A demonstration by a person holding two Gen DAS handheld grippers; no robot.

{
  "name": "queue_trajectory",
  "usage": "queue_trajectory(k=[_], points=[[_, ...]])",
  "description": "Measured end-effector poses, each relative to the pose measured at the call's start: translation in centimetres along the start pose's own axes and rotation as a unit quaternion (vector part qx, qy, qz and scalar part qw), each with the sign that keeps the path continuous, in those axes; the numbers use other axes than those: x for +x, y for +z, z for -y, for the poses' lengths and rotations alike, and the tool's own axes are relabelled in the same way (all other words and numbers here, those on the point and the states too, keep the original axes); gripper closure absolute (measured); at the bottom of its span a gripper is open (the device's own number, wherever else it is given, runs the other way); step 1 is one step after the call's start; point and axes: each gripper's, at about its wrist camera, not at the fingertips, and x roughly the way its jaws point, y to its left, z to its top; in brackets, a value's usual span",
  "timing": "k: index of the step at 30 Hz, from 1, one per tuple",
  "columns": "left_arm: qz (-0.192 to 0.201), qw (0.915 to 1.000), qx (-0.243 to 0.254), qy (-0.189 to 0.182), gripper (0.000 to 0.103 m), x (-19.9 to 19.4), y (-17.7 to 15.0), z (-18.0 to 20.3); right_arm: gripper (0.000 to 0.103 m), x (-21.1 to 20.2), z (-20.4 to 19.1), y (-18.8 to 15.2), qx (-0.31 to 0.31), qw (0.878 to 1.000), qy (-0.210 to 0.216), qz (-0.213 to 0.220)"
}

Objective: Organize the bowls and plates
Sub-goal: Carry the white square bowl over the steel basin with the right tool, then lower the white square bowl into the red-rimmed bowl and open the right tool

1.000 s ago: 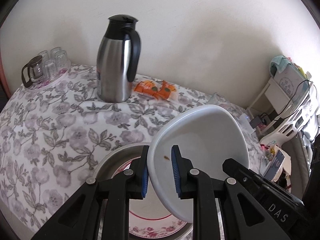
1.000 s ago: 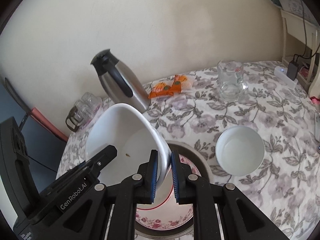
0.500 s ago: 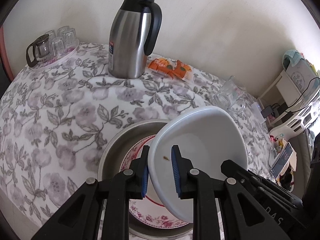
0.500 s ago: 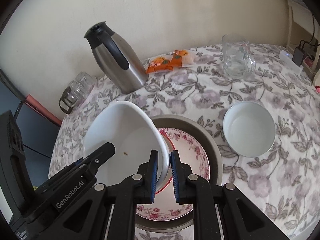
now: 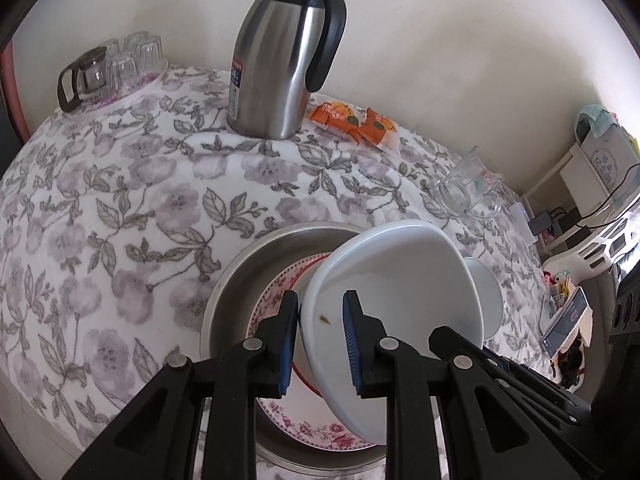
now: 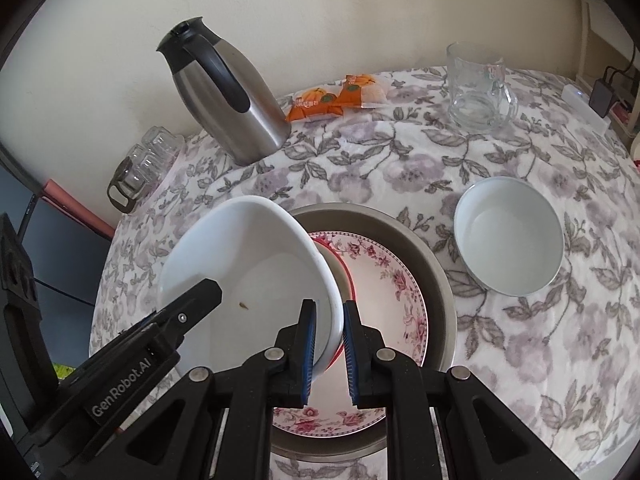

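both grippers pinch the same large white bowl (image 5: pixel 394 288) by opposite sides of its rim: the left gripper (image 5: pixel 320 340) has one blue pad inside the bowl and one outside, and the right gripper (image 6: pixel 329 344) clamps the rim nearest its own camera, jaws nearly together around the thin wall. in the left wrist view the bowl fills the space from the gripper's fingertips out toward 1 o'clock, tilted, its hollow facing the camera; in the right wrist view it spreads from the fingertips toward 10 o'clock. a small brown speck sits on its glossy inner surface.

directly under the bowl lies a flower-patterned plate (image 6: pixel 394 280) with a red ring and pink roses, resting inside a round, dull grey metal basin (image 6: pixel 438 276) on the bench (image 5: pixel 120 220). the bowl's lower edge is close over the plate; i cannot tell whether they touch.

a smaller smooth white bowl (image 6: pixel 509 235) stands upright on the bench at about 2 o'clock from the right gripper, just beside the basin.

the bench is draped in a soft, fuzzy cloth printed with grey-lilac flowers and leaves. at 12 o'clock stands a brushed steel jug (image 5: pixel 280 52) with a black handle and lid.
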Motion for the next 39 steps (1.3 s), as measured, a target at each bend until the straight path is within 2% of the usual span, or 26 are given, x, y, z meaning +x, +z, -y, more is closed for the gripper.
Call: queue_trajectory(k=[15,28,36,39], points=[[-0.012,0.9999,-0.01,-0.003,0.081,0.7,0.1,-0.1,0.085,1.3,0.7,0.0,0.01,1.0,-0.005,-0.017],[-0.009,0.9998,-0.017,-0.008,0.081,0.8,0.2,-0.3,0.085,1.4,1.2,0.2,0.02,1.0,0.007,-0.018],[-0.006,0.9998,-0.016,-0.01,0.081,0.6,0.3,-0.2,0.085,-0.2,2.2,0.8,0.033,0.999,0.01,0.005],[-0.005,0.9998,-0.015,-0.012,0.081,0.5,0.3,-0.2,0.085,0.0,3.0,0.9,0.046,0.999,0.025,0.003]])
